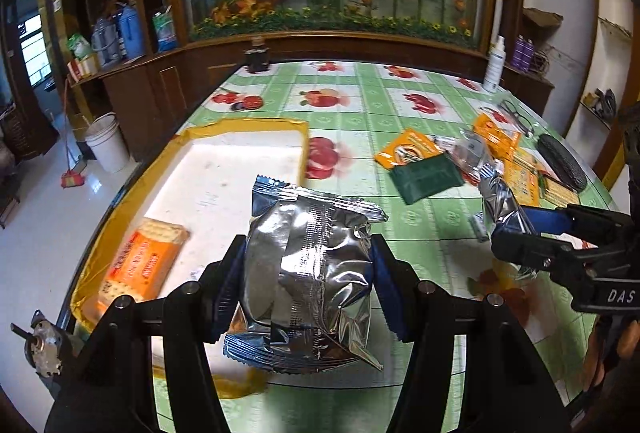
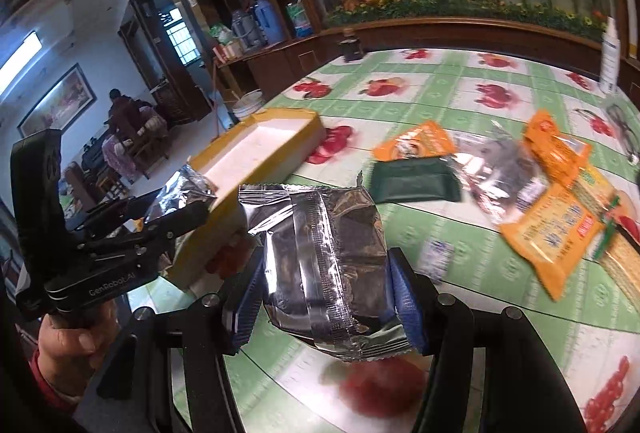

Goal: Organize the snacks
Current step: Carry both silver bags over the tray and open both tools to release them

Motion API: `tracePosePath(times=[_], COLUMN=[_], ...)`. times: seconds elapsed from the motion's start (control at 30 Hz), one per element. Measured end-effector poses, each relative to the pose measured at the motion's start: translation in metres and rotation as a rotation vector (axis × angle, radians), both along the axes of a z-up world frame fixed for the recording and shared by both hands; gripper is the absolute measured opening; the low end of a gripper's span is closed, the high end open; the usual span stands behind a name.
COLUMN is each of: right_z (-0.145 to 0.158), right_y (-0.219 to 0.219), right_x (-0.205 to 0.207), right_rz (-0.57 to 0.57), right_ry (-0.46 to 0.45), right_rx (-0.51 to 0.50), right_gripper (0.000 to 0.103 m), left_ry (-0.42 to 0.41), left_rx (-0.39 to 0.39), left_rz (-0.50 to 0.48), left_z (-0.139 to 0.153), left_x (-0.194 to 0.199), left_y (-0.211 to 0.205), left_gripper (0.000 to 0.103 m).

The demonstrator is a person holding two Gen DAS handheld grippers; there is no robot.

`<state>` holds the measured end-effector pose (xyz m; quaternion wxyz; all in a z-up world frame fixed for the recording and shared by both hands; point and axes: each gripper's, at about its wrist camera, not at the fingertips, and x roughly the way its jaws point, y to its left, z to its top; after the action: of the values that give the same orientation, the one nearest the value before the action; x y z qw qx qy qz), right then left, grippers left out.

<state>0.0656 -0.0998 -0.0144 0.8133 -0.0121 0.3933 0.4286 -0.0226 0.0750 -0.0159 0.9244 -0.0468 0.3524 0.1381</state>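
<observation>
Foil packet point(image 1: 308, 273) clamped, left fingers point(image 1: 236, 281) | foil pack point(image 2: 324, 265) clamped, right fingers point(image 2: 408, 309)

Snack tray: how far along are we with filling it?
Done: one orange cracker pack lies in the yellow-rimmed tray.
In hand: the left gripper and the right gripper each clamp a silver foil packet above the table.
Left: the orange packs, the green packet and a clear wrapper lie loose on the tablecloth.
</observation>
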Motion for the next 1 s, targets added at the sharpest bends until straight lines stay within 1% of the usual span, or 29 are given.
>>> tracePosePath(times=[0.13,0.3,0.37,0.47,0.6,0.77,1.0], right_z=[0.005,0.010,0.010,0.010,0.001,-0.012,-0.019], right_y=[0.039,0.101,0.123,0.157,0.195,0.224,0.239], right_x=[-0.006,-0.007,-0.004,0.002,0.011,0.022,0.029], right_rz=[0.070,0.160,0.173,0.194,0.208,0.213,0.212], right_ry=[-0.005,-0.017,-0.026,-0.043,-0.045,-0.045,-0.072], right_rx=[0.011,0.004,-0.006,-0.028,-0.069,-0.111,-0.152], right_gripper=[0.060,0.060,0.060,0.060,0.060,0.060,0.060], left_ry=[-0.012,-0.011,-0.013,-0.014,0.000,0.029,0.065], left_rx=[-0.013,-0.042,-0.056,-0.055,-0.064,-0.075,-0.079], left_rz=[0.065,0.146,0.177,0.210,0.243,0.265,0.289], left_z=[0.000,-0.005,-0.006,-0.009,-0.016,-0.029,-0.041], left_x=[-0.009,-0.018,-0.021,-0.022,-0.018,-0.013,-0.010], left_y=[0.027,0.065,0.080,0.094,0.110,0.121,0.132], left_gripper=[0.058,0.058,0.058,0.058,0.058,0.059,0.059])
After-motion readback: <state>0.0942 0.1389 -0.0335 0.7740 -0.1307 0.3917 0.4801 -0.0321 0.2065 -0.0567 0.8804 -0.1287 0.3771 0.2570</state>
